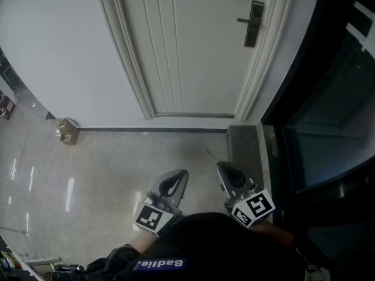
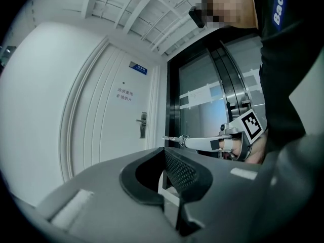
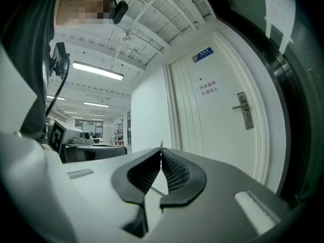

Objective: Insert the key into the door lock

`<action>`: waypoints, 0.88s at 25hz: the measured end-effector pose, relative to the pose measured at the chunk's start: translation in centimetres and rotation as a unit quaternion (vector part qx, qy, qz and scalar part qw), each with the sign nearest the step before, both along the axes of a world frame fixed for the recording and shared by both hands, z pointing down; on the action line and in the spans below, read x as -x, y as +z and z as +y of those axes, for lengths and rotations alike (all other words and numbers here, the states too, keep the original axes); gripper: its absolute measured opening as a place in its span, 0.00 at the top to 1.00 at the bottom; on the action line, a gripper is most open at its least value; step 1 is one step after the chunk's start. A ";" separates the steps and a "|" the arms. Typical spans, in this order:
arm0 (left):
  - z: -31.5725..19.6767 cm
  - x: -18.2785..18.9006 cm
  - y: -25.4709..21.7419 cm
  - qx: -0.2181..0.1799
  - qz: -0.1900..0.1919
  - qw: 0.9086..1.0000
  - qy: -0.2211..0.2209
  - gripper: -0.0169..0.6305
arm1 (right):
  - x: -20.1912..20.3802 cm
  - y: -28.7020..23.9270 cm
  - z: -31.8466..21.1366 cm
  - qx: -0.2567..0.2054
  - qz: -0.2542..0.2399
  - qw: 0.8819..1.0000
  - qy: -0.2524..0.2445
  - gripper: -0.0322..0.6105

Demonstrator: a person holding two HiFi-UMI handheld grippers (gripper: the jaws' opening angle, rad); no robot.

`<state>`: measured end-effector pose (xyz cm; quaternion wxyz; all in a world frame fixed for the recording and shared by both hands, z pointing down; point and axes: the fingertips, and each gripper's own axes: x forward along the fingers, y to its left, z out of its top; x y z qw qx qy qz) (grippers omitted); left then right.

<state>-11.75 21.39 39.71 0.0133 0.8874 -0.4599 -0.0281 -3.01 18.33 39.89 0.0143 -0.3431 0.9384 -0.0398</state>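
Key (image 2: 172, 137): thin, silvery, level, pinched between the right fingers (image 3: 174, 172), tip protruding beyond them. Left fingers (image 2: 183, 172) closed, empty.

Right gripper (image 3: 161, 156), grey with black ribbed fingers (image 3: 176, 175), pinched together on a thin metal key (image 3: 161, 144) poking past the tips. Ahead right: white panelled door (image 3: 217, 130), silver lock plate with lever handle (image 3: 244, 110), blue sign (image 3: 204, 54) above the frame.

The door (image 1: 193, 45) stands ahead of you, lock (image 1: 253, 23) on its right side. The key (image 2: 171, 137) in your right gripper (image 1: 220, 165) points toward it, left gripper (image 1: 184, 172) alongside.
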 end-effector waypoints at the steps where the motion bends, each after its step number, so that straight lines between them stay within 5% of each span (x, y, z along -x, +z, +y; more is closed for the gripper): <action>1: -0.1 0.7 0.1 0.000 0.002 1.000 0.001 0.95 | 0.6 0.0 0.0 -0.001 0.002 1.000 0.002 0.93; 9: -1.9 3.5 0.5 0.001 0.016 1.000 0.020 0.95 | 3.1 0.0 -1.2 -0.007 0.017 1.000 0.026 0.93; 22: -10.3 -1.0 0.4 0.013 -0.004 1.000 0.005 0.95 | -1.2 0.9 -10.5 0.003 0.000 1.000 0.010 0.93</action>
